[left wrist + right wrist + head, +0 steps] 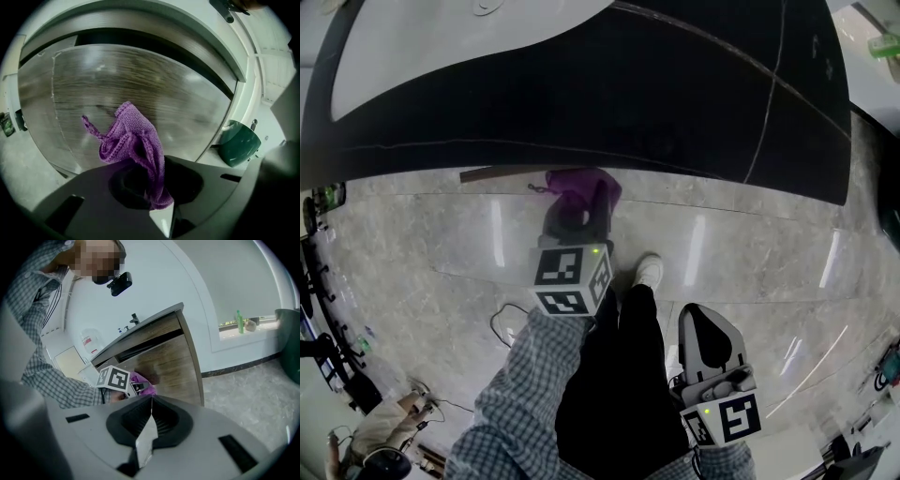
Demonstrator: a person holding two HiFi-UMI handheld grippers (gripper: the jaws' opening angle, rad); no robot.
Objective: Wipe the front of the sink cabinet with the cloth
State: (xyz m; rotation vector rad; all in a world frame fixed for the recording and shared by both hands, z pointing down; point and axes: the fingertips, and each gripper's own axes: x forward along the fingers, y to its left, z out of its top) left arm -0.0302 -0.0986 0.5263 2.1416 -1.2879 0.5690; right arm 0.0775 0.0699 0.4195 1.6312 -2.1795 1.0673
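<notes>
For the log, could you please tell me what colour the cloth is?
Purple cloth, clearest in the left gripper view.

Glossy grey marble-look floor [750,253] is seen right across the middle of the head view. A white shoe [648,272] is planted near the centre, with a black trouser leg [619,394] below it. A dark green bin [239,143] is parked at the right of the left gripper view. In the right gripper view, a green bottle [239,321] is stood on a white ledge [267,324], upper right.

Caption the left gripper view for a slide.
Left gripper, shut on the purple cloth, faces the wood-grain sink cabinet front.
</notes>
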